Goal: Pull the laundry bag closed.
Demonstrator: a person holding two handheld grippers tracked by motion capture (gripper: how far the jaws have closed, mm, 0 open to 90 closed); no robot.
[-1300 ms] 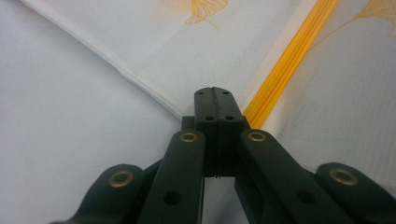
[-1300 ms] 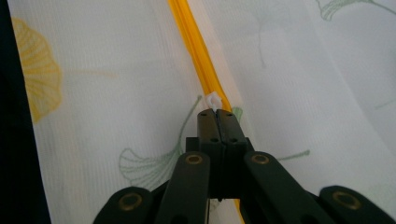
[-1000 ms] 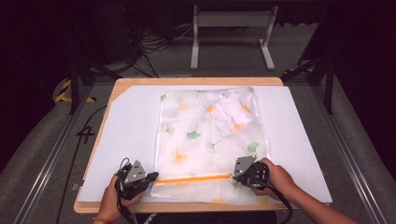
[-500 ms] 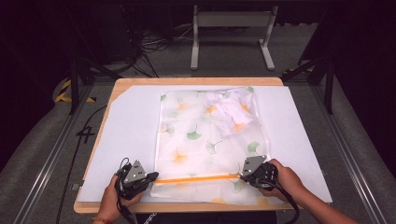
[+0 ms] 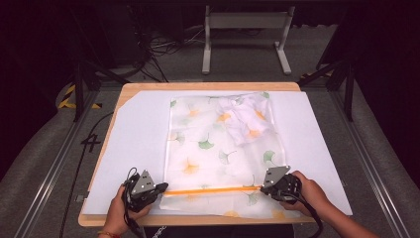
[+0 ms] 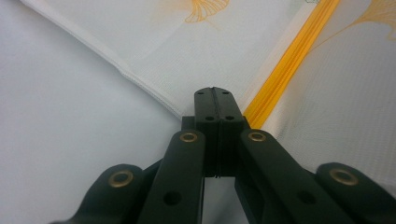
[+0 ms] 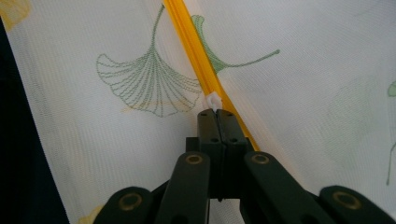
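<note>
A sheer white mesh bag [image 5: 223, 144] printed with green and orange ginkgo leaves lies flat on the white sheet [image 5: 133, 148]. An orange zipper [image 5: 213, 190] runs across its near end. Crumpled patterned cloth [image 5: 246, 117] sits inside at the far right corner. My left gripper [image 5: 161, 188] is shut on the bag's edge [image 6: 187, 100] beside the zipper's end [image 6: 289, 56]. My right gripper [image 5: 265, 186] is at the zipper's right part, shut on the small white zipper pull [image 7: 213, 100] on the yellow-orange zipper [image 7: 187, 28].
The white sheet covers a wooden table [image 5: 198, 86] whose near edge is just below both hands. Metal rails [image 5: 59, 158] flank the table left and right. A grey stand [image 5: 245, 34] and cables [image 5: 163, 47] lie on the floor beyond.
My right gripper has slid to the right along the zipper, pulling the white tab with it. The left gripper has held its place on the bag's edge.
</note>
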